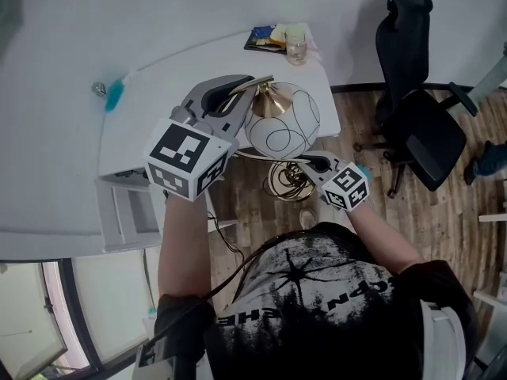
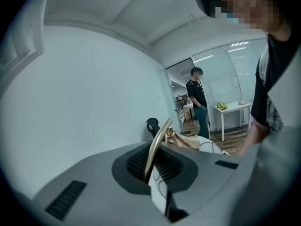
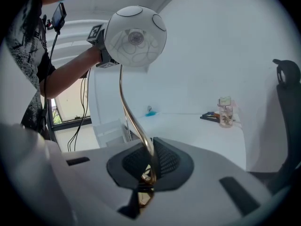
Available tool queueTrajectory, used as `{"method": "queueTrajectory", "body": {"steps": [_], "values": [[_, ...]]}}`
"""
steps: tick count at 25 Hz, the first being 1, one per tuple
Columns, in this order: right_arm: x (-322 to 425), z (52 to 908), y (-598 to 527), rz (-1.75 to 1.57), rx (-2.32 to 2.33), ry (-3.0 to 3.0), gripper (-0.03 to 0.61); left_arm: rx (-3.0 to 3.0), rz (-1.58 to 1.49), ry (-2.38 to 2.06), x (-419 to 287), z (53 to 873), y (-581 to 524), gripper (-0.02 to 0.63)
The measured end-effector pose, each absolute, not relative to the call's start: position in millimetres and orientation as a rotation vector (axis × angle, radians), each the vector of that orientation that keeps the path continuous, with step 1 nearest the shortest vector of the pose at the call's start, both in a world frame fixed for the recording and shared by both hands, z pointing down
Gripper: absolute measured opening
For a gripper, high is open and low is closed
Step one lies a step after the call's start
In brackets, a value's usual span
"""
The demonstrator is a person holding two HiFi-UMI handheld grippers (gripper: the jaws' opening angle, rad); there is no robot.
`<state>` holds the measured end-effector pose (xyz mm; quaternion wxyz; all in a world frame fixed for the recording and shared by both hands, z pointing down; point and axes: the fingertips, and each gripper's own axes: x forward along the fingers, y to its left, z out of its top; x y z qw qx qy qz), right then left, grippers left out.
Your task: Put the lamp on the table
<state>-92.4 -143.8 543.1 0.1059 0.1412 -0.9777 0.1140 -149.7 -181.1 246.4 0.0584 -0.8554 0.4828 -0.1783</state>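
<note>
Carrying job, two-point hold. The table (image 1: 206, 66) has a bare near side on the left, which I'd judge to be the drop zone. The left gripper (image 1: 240, 92) is clamped on the gold top rod (image 1: 257, 82), probably to stop the glass end swinging. The lamp (image 1: 281, 125) is in the air by the table's near corner, with its coiled base (image 1: 287, 182) over the floor, so it isn't set down yet. The right gripper (image 1: 307, 163) is closed on the curved stem (image 3: 126, 105) low down, likely taking the weight. The jar (image 1: 296, 46) sits at the far edge, well apart from the bare area. The office chair (image 1: 424, 125) at right is clear of the lamp.
</note>
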Motion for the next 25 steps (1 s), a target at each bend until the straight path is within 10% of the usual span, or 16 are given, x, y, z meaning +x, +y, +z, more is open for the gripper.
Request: {"method": "queueTrajectory", "body": {"steps": [25], "values": [[-108,556,-316,0.363,0.572,-2.833,0.020,-2.644,-0.527,1.337,-162,257,-354,0.015]]}}
